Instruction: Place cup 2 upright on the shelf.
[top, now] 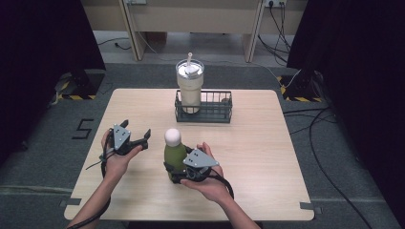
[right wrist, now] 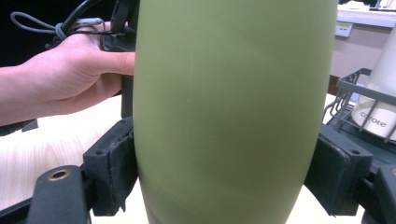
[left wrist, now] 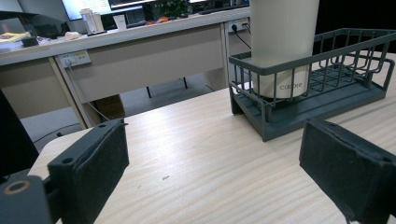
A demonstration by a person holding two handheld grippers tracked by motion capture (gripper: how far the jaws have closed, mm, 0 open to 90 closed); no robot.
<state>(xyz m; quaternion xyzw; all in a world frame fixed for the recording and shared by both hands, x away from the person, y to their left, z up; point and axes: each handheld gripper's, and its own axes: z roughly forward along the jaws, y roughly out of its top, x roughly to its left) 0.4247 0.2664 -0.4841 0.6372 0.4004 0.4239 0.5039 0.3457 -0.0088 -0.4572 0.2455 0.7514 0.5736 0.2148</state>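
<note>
Green bottle (top: pixel 175 155) stands upright near the table's (top: pixel 267 157) front; we note right gripper (top: pixel 177 177) pinching it, left gripper (top: pixel 145 138) spread (empty). Wire basket (top: pixel 215 114) with tumbler (top: pixel 189 86) sits beyond, well apart.

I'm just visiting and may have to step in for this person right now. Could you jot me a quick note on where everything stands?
Right gripper: shut on the green bottle, which stands upright on the table near the person's edge; pads press both its sides.
Left gripper: open, holding nothing, beside the bottle on its left.
Wire basket: at the far side of the table, with a cream tumbler standing in its left end; the right part looks free.
Done: bottle gripped.
Left: probably lifting the bottle; the basket seems a likely spot, but that is a guess.
</note>
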